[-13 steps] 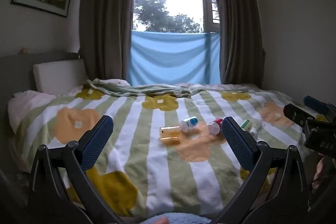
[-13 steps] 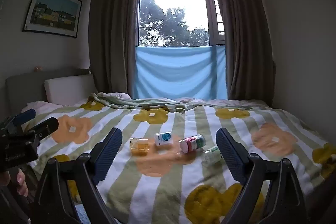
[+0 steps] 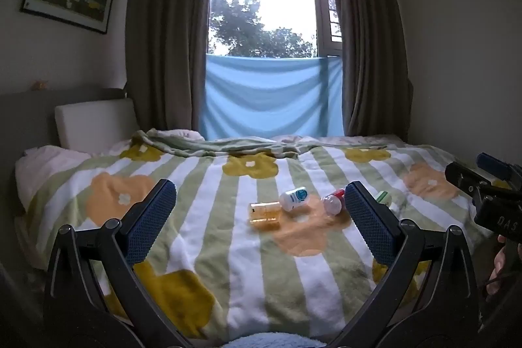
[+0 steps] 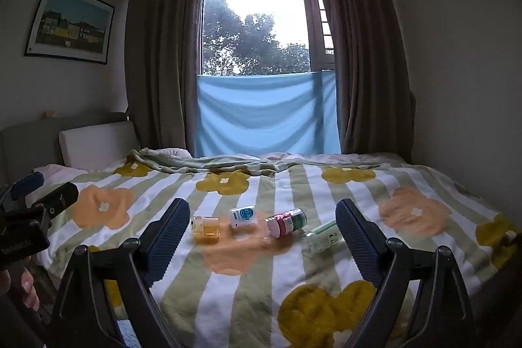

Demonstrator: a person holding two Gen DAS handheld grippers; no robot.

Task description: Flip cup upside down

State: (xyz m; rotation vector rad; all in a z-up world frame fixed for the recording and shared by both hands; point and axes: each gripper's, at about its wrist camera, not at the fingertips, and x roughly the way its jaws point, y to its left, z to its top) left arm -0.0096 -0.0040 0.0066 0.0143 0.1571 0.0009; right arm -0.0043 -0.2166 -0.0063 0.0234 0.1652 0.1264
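A small clear amber cup (image 3: 265, 212) lies on its side on the flowered blanket (image 3: 202, 243); it also shows in the right wrist view (image 4: 205, 228). My left gripper (image 3: 259, 211) is open and empty, held back from the cup. My right gripper (image 4: 262, 225) is open and empty, also well short of it. The right gripper shows at the right edge of the left wrist view (image 3: 483, 185). The left gripper shows at the left edge of the right wrist view (image 4: 36, 204).
Beside the cup lie a white bottle with a blue label (image 4: 242, 216), a red and green bottle (image 4: 287, 222) and a clear green bottle (image 4: 321, 237). A pillow (image 3: 94, 123) and headboard stand at the left. Curtains and a window are behind the bed.
Both grippers have shifted slightly toward the bed; the objects sit a little nearer in both views. Nothing on the blanket has moved.
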